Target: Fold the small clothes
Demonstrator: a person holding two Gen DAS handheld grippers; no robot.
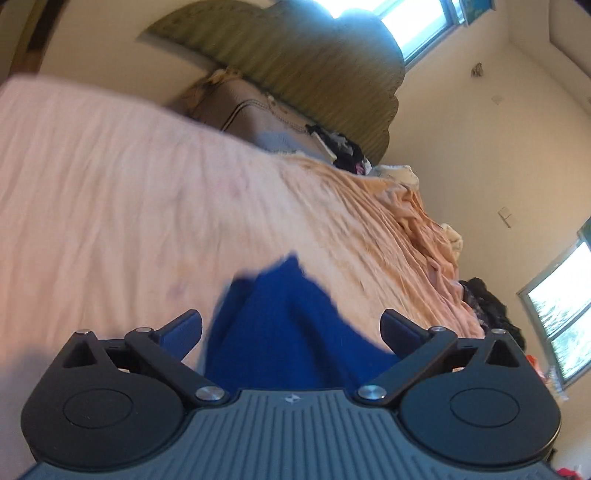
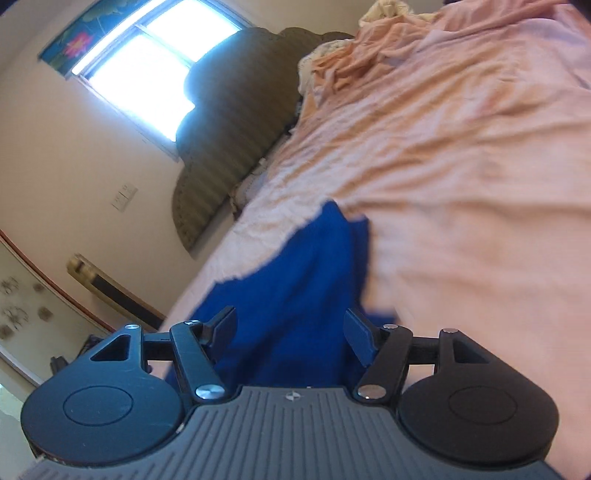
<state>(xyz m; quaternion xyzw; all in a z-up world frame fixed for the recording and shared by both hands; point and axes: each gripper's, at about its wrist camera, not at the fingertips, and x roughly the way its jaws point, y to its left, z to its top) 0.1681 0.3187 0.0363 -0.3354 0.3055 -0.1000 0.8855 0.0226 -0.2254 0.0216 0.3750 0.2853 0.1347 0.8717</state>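
One blue garment is lying on the bed, spread over a wrinkled pink sheet, and it is the only piece of clothing sitting directly in front of both cameras. The left gripper is hovering close over it with its two fingers standing wide apart, one on each side of the blue cloth; whether the pads are touching the fabric is impossible to tell through the blur. In the right wrist view the same garment is running from the bed's near edge up between the fingers of the right gripper, whose jaws are also standing apart, somewhat narrower than the left pair, with nothing pinched between them. So two grippers are showing, four fingers in all, and neither one is gripping the cloth. A bunched peach blanket is lying along the far side of the mattress, near a dark heap of other clothes and a pale cream bundle. One scalloped olive headboard is rising behind the bed. Two windows are glowing in the left wrist view, one above the headboard and one on the side wall; the right wrist view is showing a single bright window.
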